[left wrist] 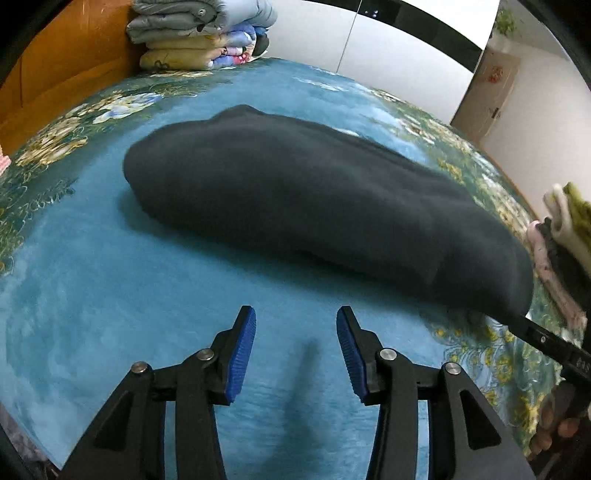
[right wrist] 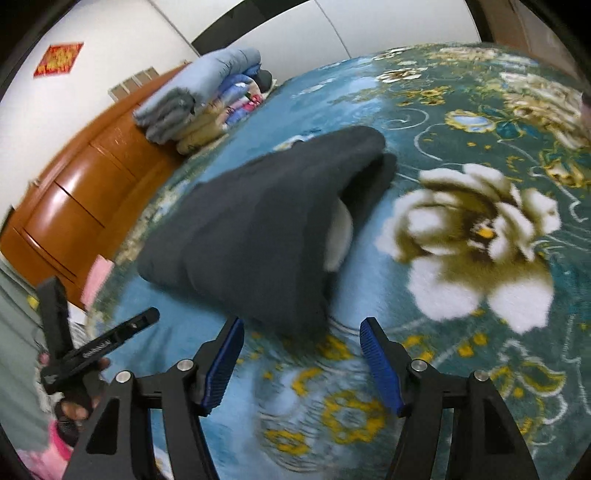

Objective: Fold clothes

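Left wrist view: my left gripper [left wrist: 295,350] hangs over bare blanket, its blue-padded jaws spread apart with nothing between them. Ahead lies the dark grey folded fleece garment [left wrist: 295,199], a long mound resting on the teal plush blanket with floral border [left wrist: 92,288]. I see the right gripper [left wrist: 546,341] only as a black finger entering from the right edge, its tip at the garment's near right corner; contact is blurred, I cannot tell. Behind the garment, against the orange-brown wooden headboard [left wrist: 66,74], sits a stack of folded quilts in grey, cream and print [left wrist: 195,33]. At the right edge lies a small pile of pale and green clothes [left wrist: 561,236], just beside the garment's end.

Right wrist view: the right gripper [right wrist: 301,362] stands wide open, empty, with the garment's [right wrist: 258,236] near edge just beyond the fingertips. This view alone shows a white lining [right wrist: 338,236] inside the garment's open fold. It also shows the left gripper [right wrist: 110,339] from the side, held by a hand [right wrist: 79,402], low at the left. Nothing blocks the garment. The quilt stack [right wrist: 199,103] and headboard [right wrist: 74,206] lie well beyond.
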